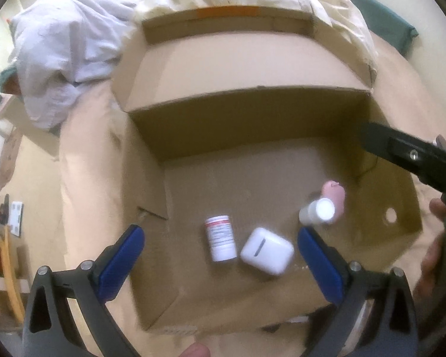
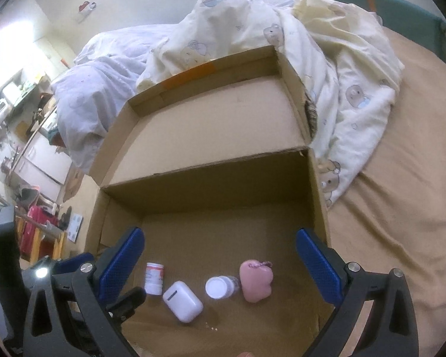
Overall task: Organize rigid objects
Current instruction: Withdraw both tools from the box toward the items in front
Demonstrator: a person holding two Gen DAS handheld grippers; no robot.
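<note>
A bed [image 2: 401,208] with a tan sheet carries everything here, its far side heaped with a bear-print duvet [image 2: 327,59] and a pale bluish quilt [image 1: 65,44]. On the sheet sits an open cardboard box [image 2: 211,190], its lid flap [image 2: 211,128] folded back toward the bedding. The box's near wall is cut off by the lower edge of both views.

Four small things lie on the box floor in a loose row. A white earbud case [image 2: 183,301] rests at a tilt; just to its left lies a white pill bottle with a red-banded label [image 2: 154,278], the print too small to read. To the right of the case a clear bottle with a white cap [image 2: 220,287] lies on its side, touching or nearly touching a pink soft-looking lump [image 2: 256,281] whose nature is hard to make out.

The left hand-held gripper [image 1: 220,247] hovers above the box with its blue pads spread wide, the pill bottle [image 1: 220,238] and earbud case [image 1: 267,250] lying between them below. The right hand-held gripper [image 2: 218,255] is likewise spread apart and empty, all four items below and between its fingers. In the left view the motion blur softens the capped bottle [image 1: 318,211] and pink lump [image 1: 334,196].
</note>
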